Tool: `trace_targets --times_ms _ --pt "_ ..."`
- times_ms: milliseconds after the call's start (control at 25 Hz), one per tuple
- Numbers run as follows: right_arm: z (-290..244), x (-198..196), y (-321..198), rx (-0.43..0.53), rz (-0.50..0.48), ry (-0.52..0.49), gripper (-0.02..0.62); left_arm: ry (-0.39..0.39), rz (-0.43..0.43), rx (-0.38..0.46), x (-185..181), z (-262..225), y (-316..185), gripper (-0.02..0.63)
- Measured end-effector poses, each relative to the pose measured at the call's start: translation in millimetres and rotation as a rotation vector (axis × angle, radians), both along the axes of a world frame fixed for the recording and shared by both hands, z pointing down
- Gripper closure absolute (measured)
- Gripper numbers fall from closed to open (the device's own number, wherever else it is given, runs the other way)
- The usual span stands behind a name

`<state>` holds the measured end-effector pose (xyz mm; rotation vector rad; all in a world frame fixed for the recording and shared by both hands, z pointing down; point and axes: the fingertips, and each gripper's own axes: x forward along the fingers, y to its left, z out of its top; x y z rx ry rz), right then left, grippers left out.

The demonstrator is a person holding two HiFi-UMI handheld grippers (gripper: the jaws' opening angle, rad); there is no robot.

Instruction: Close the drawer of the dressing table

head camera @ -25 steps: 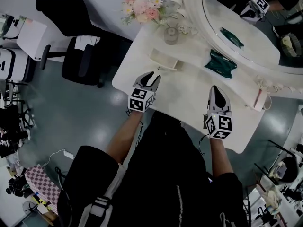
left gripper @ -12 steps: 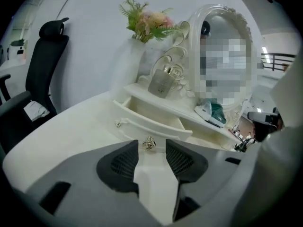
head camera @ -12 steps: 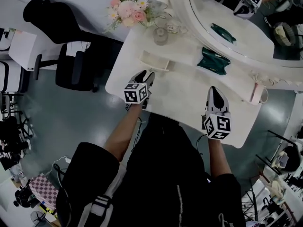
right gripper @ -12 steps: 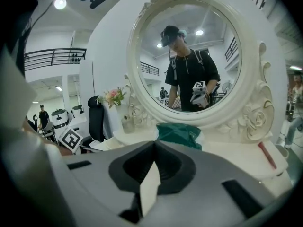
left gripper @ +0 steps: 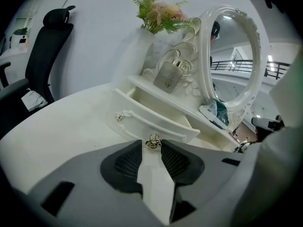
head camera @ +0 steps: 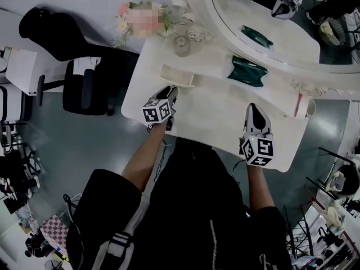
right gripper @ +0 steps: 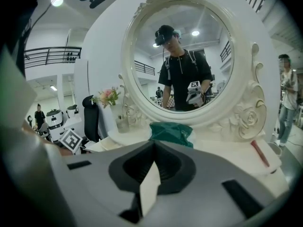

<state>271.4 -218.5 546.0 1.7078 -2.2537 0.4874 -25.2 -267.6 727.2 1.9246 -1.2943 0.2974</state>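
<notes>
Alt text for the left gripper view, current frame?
The jaws of the left gripper, apart but having just closed further, flank the small metal knob of an open white drawer at their tips. Behind it on the dressing table stand a perfume bottle, flowers and an oval mirror.

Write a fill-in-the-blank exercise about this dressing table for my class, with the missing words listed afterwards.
The drawer of the dressing table stands ____.
The crumpled cloth in front of the mirror is ____ in colour.
The office chair beside the table is ____ in colour.
Missing words: open; green; black.
</notes>
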Motion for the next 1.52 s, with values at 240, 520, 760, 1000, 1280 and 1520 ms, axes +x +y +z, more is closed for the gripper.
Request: trace_targets --times_ms 240,520,760,1000,1280,1520 --pt "-2 0 -1 0.003 0.011 -0.006 0.592 0.002 0.014 -0.001 3 0 -1 0.508" --pt "-6 0 -3 0.016 0.017 -0.009 0.592 -0.011 0.015 0.017 3 -7 -3 0.509" --pt "-8 -1 -3 0.019 0.023 -0.01 0.592 -0.01 0.017 0.018 2 -7 -8 0.509" --pt "-9 0 -6 0.019 0.033 -0.012 0.592 -0.011 0.027 0.017 3 -8 -22 0.509" --pt "-9 4 -11 0.017 0.05 -0.009 0.592 -0.011 0.041 0.007 6 -5 -35 0.509" --pt "-6 8 -16 0.007 0.062 -0.009 0.592 -0.003 0.049 0.0 10 -2 -45 0.509"
